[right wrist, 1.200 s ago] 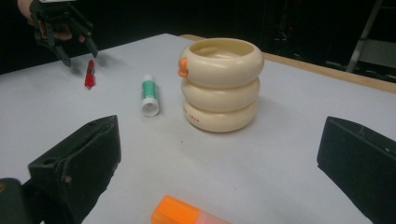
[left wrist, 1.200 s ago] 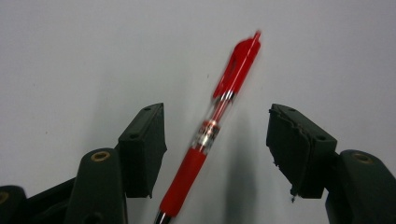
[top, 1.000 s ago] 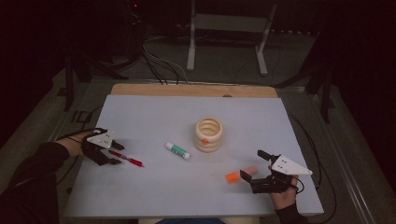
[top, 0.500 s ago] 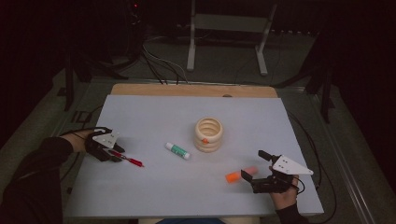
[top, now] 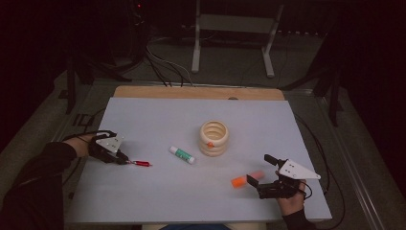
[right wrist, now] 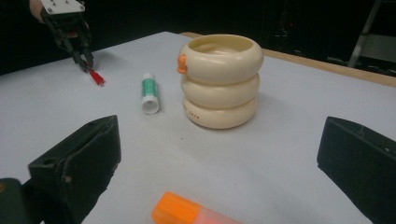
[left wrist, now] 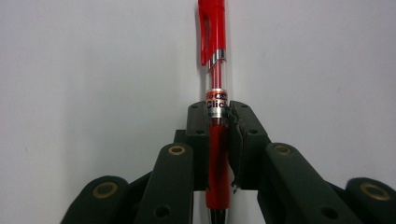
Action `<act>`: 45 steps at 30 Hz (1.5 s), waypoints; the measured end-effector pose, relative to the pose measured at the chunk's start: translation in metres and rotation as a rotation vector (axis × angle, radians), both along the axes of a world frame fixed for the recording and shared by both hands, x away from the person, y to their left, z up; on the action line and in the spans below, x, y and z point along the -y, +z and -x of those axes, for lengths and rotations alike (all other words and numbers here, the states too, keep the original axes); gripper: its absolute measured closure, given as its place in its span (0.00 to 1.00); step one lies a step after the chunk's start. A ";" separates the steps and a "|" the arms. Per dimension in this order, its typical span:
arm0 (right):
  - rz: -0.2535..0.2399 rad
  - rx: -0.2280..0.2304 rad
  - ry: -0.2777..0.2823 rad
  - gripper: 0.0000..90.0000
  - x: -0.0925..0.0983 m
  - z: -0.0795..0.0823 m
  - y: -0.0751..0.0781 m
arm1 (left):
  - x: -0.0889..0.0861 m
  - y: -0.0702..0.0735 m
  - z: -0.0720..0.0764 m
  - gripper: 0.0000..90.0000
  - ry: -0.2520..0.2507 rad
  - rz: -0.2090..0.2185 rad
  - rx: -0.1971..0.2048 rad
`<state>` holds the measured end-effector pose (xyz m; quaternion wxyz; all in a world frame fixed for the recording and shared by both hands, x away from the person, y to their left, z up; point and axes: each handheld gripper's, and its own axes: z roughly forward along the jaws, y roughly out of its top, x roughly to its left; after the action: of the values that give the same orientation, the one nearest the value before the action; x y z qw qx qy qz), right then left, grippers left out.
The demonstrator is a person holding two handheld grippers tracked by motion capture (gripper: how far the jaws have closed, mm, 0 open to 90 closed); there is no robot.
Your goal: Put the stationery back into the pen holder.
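Grasping the red pen (left wrist: 217, 140), the left gripper (top: 122, 158) has just closed its jaws on the barrel.
The pen lies on the desk (top: 158, 201); the right gripper (top: 254, 175) stands released near the orange marker (top: 246, 180).

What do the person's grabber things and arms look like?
Both are black, with a light grey three-cornered plate on top. The left gripper has chunky black fingers with brass-coloured rivets. The right gripper trails a black cable. The sleeves are dark.
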<state>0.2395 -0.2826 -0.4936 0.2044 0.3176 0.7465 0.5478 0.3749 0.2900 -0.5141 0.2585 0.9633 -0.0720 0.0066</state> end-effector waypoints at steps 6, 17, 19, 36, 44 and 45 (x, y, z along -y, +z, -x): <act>-0.002 0.001 0.001 0.00 0.000 0.000 0.001 | 0.008 0.009 -0.001 0.89 0.002 0.013 -0.029; -0.001 0.006 0.008 0.00 0.000 0.000 0.002 | 0.032 0.027 0.002 0.89 -0.005 0.037 -0.080; -0.002 0.006 0.009 0.00 0.000 0.000 0.002 | 0.037 0.030 0.004 0.89 0.002 0.034 -0.071; 0.031 0.000 0.052 0.00 -0.008 0.000 0.000 | 0.079 0.049 0.015 0.89 -0.019 0.037 -0.086; 0.077 0.041 0.093 0.00 -0.019 0.003 0.003 | 0.101 0.053 0.016 0.89 -0.014 0.024 -0.097; 0.088 0.055 0.107 0.00 -0.022 0.004 0.005 | 0.104 0.054 0.017 0.89 -0.020 0.024 -0.093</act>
<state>0.2357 -0.2606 -0.4888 0.2091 0.2528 0.7799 0.5330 0.3582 0.1864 -0.4599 0.2733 0.9586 -0.0695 -0.0398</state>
